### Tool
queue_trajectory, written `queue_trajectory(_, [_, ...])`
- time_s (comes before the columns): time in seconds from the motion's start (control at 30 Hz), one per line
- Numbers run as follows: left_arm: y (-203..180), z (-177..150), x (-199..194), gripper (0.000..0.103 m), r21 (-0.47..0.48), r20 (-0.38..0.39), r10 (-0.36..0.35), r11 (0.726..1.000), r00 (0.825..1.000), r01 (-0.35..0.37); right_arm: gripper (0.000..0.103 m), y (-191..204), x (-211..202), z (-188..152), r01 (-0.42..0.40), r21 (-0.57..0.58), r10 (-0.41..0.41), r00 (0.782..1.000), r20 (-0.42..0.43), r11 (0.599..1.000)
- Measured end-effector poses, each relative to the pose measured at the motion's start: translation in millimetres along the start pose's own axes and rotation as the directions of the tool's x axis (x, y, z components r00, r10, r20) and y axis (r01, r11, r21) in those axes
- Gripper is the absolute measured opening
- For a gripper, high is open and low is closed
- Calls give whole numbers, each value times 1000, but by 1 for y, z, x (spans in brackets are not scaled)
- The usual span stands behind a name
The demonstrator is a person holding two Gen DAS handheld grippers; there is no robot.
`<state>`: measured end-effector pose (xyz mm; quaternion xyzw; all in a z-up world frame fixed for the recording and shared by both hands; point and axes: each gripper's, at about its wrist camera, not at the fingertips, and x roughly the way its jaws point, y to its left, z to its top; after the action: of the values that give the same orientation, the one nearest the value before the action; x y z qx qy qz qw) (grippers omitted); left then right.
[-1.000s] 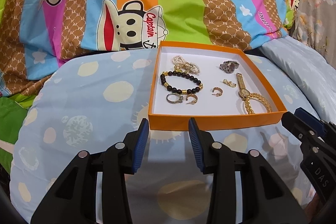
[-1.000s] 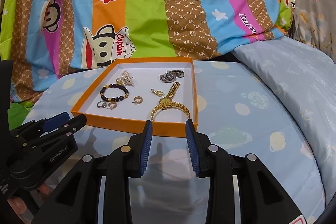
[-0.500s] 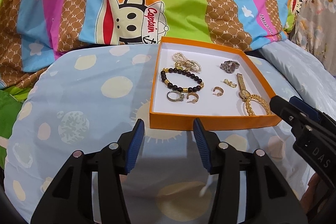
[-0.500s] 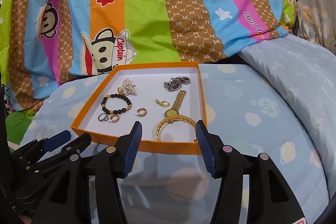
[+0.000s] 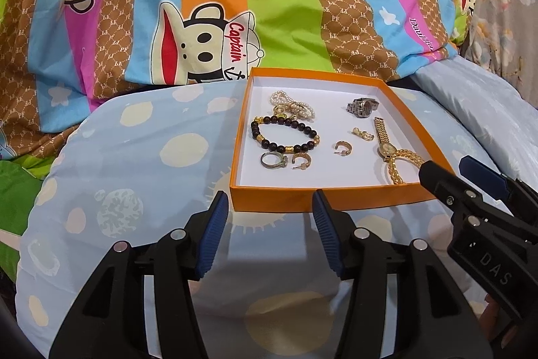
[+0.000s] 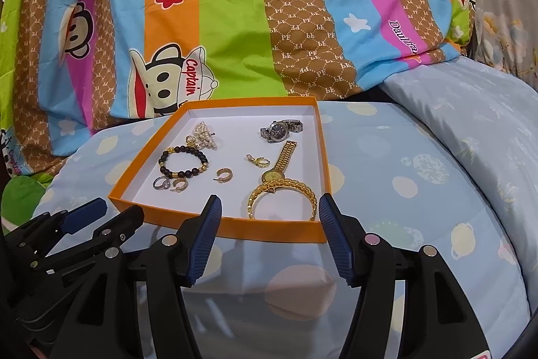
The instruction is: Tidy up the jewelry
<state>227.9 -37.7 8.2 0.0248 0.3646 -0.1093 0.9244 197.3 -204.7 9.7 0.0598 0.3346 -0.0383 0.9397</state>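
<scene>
An orange box (image 5: 322, 199) (image 6: 235, 229) with a white floor sits on a blue spotted cushion. In it lie a dark bead bracelet (image 5: 284, 133) (image 6: 183, 161), pearls (image 5: 292, 105), a silver ring (image 5: 273, 161) (image 6: 161, 183), gold hoop earrings (image 5: 342, 148) (image 6: 224, 174), a silver watch (image 5: 362, 106) (image 6: 280, 129), a gold watch (image 5: 383, 137) (image 6: 280, 163) and a gold chain bracelet (image 5: 403, 165) (image 6: 282, 195). My left gripper (image 5: 270, 231) is open and empty just in front of the box. My right gripper (image 6: 269, 236) is open and empty at the box's near edge, by the gold bracelet.
A striped cartoon-monkey blanket (image 5: 215, 5) (image 6: 235, 5) rises behind the box. A pale blue pillow (image 6: 470, 123) lies to the right. The other gripper shows at the right edge of the left wrist view (image 5: 477, 201) and at the left edge of the right wrist view (image 6: 67, 234).
Both grippers have opened wider. The right gripper has moved closer to the box's near edge.
</scene>
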Motion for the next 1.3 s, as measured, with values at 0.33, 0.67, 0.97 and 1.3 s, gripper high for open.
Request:
queue_trajectory(0.33, [-4,4,1,50,5,21,19,1000,1000,-19,61,4,6,0,12,-24,-12,1000,-17,1000])
queue_trajectory(0.67, [-9,4,1,50,28,26,31,999,999,-31,61,7,6,-1,27,-36,-28,999,-19,999])
queue_trajectory(0.97, [-9,4,1,50,29,26,31,999,999,-32,61,7,6,0,40,-38,-41,999,-22,998])
queue_trajectory(1.3, [-10,4,0,50,30,26,33,999,999,-34,61,8,6,0,49,-41,-50,999,-21,998])
